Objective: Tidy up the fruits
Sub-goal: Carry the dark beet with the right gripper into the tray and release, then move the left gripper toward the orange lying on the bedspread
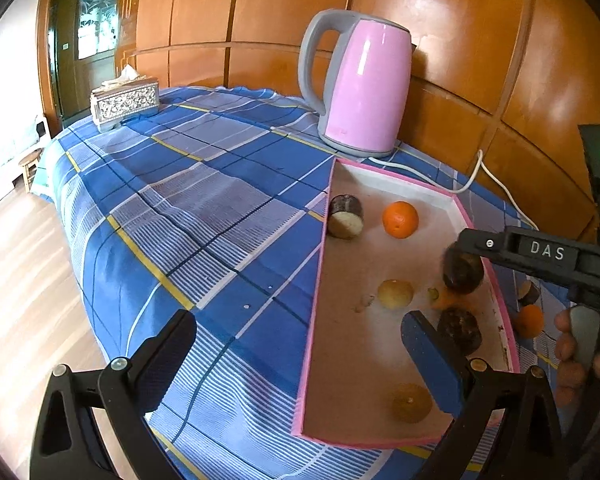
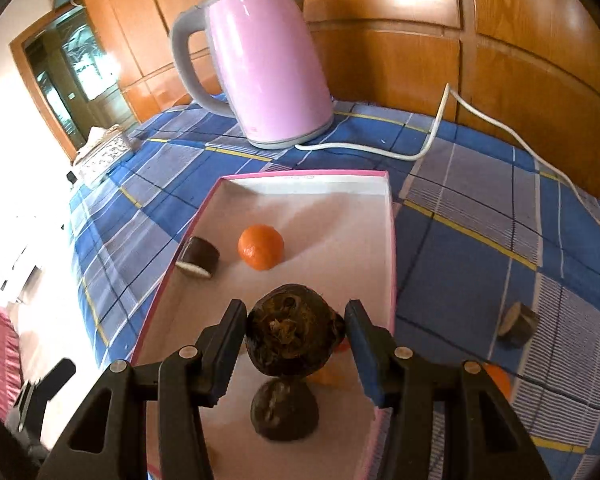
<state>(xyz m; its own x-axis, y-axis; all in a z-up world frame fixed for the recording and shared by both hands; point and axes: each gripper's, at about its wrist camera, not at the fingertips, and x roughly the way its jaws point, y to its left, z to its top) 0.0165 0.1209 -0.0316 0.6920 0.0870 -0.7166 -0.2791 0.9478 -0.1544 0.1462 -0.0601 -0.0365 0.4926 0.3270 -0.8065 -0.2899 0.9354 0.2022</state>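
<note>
On the blue checked cloth point(image 1: 204, 184), the left gripper point(image 1: 300, 364) hangs spread wide and empty over the tray's point(image 1: 314, 300) near left edge. Against the tray's far left wall lies a dark cut piece point(image 2: 198, 258), an orange point(image 2: 261, 247) just beside it. Toward the near right side, the right gripper point(image 2: 296, 338) clamps a dark brown fruit point(image 2: 294, 332) above another dark fruit point(image 2: 285, 410) on the tray floor. Off the tray's right edge, a cut piece point(image 2: 518, 324) rests on the cloth.

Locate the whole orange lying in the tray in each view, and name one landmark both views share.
Left wrist: orange at right of centre, in the tray's far end.
Right wrist: orange near centre, in the tray's far half.
Shared landmark: pink kettle behind the tray.
</note>
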